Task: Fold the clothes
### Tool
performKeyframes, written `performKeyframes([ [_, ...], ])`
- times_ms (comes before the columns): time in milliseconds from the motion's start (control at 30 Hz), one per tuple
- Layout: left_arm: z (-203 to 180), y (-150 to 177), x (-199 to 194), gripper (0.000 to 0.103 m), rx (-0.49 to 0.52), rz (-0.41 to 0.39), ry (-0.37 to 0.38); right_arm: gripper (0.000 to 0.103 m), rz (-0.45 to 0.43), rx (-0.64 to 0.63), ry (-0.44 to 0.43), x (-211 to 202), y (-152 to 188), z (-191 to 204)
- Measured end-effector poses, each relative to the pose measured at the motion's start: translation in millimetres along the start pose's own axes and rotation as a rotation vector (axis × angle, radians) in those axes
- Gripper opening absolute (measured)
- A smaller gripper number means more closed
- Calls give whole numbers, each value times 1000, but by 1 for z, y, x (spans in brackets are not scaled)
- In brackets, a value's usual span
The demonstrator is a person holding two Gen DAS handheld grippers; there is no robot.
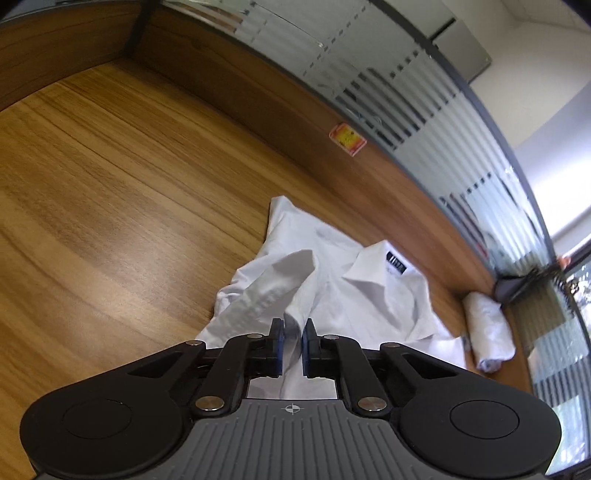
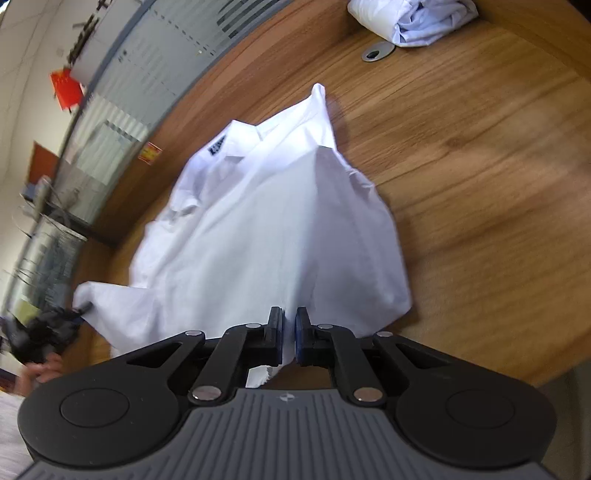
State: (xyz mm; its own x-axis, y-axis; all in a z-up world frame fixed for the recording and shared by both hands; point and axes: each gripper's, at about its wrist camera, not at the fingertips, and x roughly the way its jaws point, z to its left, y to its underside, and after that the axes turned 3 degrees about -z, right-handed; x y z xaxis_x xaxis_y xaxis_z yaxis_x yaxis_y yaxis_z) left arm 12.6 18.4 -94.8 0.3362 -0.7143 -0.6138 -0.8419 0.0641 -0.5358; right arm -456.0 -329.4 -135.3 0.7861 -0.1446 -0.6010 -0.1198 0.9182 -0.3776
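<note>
Spreading across the tabletop point(image 1: 110, 177), the wood leaves wide bare room on the left side and toward the near edge, while a raised wooden rim and a striped glass partition point(image 1: 424, 122) close off the far side. The white shirt point(image 2: 266, 229) lies on that wood near the far rim, collar and dark neck label point(image 1: 395, 260) up, its body rumpled and partly lifted rather than flat. A second white bundle point(image 2: 413, 18), rolled up, sits well apart by a round cable hole point(image 2: 376, 51).

The left tongs point(image 1: 293, 345) are nearly closed, pinching a strip of shirt cloth (a sleeve or a front edge, I cannot say which) that rises from the heap. The right tongs point(image 2: 289, 338) are also nearly closed, with a thin fold of the shirt's lower part between the pads, the cloth drawn up in a tent.

Judging by both grips, the step in hand is lifting and spreading or carrying cloth over for a fold; which fold cannot be settled. The next move calls for keeping both pinches firm and even tension, and using the bare wood on the left, clear of the rim and the bundle.
</note>
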Motion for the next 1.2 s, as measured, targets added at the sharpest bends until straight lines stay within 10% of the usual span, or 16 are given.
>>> performKeyframes([
  [700,41,75,-188,5,-58,-8,27,1,-217,240,54,-157,131,66],
  [1200,73,97,-208,5,-205,93,-47,1,-249,425,110,-200,176,48],
])
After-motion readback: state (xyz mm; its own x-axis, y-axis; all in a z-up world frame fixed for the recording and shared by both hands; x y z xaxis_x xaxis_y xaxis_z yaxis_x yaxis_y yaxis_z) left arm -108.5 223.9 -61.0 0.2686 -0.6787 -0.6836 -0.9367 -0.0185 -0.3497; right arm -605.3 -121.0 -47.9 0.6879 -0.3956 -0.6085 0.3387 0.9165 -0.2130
